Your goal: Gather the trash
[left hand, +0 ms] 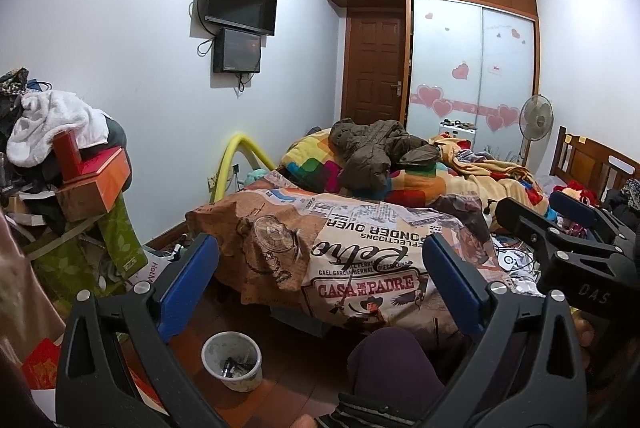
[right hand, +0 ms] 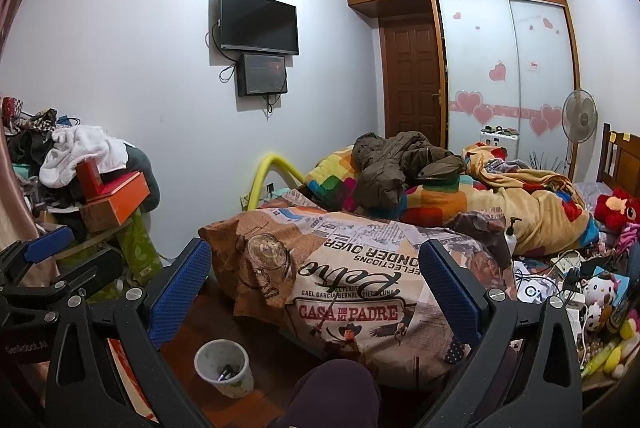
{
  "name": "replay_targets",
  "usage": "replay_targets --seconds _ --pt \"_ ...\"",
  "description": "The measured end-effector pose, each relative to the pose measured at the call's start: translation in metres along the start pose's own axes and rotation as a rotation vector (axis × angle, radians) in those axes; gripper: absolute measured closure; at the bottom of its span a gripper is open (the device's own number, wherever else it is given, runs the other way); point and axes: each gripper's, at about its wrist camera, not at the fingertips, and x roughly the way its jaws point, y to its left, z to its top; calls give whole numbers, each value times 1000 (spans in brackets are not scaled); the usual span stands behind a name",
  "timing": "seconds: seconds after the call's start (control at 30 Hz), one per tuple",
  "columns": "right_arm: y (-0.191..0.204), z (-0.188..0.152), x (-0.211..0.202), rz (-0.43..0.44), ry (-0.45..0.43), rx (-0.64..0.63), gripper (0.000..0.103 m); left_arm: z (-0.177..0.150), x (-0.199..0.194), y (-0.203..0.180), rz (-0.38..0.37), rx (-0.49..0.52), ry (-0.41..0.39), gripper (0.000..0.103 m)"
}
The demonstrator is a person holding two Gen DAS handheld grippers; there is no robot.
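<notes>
Progress: judging as barely started, if at all. Both hand-held grippers are hovering at about knee height in front of the bed (right hand: 360, 260), and neither is carrying anything. The left hand-held gripper (left hand: 320, 288) is standing wide, blue pads far apart, nothing between them; the right hand-held gripper (right hand: 316, 288) is likewise gaping wide and empty.

Bin (right hand: 224, 368): a small white pail, upright on the wooden floor, just beside the foot of the bed and near the person's knee (right hand: 336, 388). Its walls are looking grubby. A few dark scraps are lying at the bottom; what they are, cannot tell. It is otherwise mostly empty.

Remaining: nearly all of it, by my reading. Loose clutter is lying on the bed's right side (right hand: 576, 292), with cables, small boxes and toys among it; which pieces count as trash I cannot tell from here. A heap of clothes and boxes (right hand: 100, 180) is standing to the left, well apart from the bin. No obvious wrapper or paper scrap is showing on the visible floor.
</notes>
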Motion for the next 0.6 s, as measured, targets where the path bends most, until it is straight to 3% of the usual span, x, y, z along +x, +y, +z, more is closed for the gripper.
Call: replay_targets --seconds 0.6 --pt "2 -4 3 -1 15 4 0 -2 4 1 4 10 8 1"
